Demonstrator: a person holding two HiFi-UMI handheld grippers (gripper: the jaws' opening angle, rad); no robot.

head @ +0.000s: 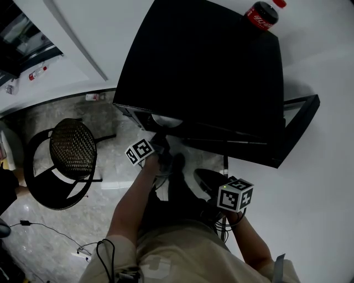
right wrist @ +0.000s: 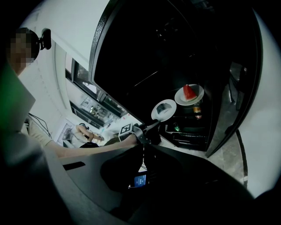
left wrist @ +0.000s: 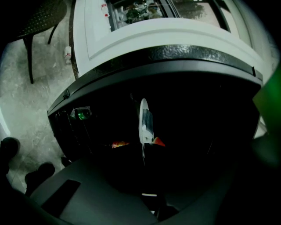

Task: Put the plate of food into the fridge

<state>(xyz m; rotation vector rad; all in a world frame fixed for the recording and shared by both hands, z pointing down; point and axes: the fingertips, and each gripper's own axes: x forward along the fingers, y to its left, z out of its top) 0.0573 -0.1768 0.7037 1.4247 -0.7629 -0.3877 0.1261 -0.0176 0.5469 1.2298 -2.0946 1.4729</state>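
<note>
My left gripper [right wrist: 148, 127] is shut on the rim of a white plate [right wrist: 163, 109] with a grey piece of food on it. It holds the plate at the open front of the black fridge [head: 210, 72]. In the left gripper view the plate [left wrist: 143, 118] stands edge-on right past the closed jaws. A second plate with a red watermelon slice [right wrist: 189, 93] sits on a shelf inside. My right gripper [right wrist: 145, 151] hangs back, lower and to the right, shut with nothing in it; its marker cube [head: 236, 193] shows in the head view.
The fridge door [head: 301, 119] stands open to the right. A cola bottle [head: 264, 14] stands on top of the fridge. Bottles and a green item [left wrist: 81, 114] fill the lower shelves. A black wicker chair [head: 72, 149] is on the left, with cables [head: 83, 251] on the floor.
</note>
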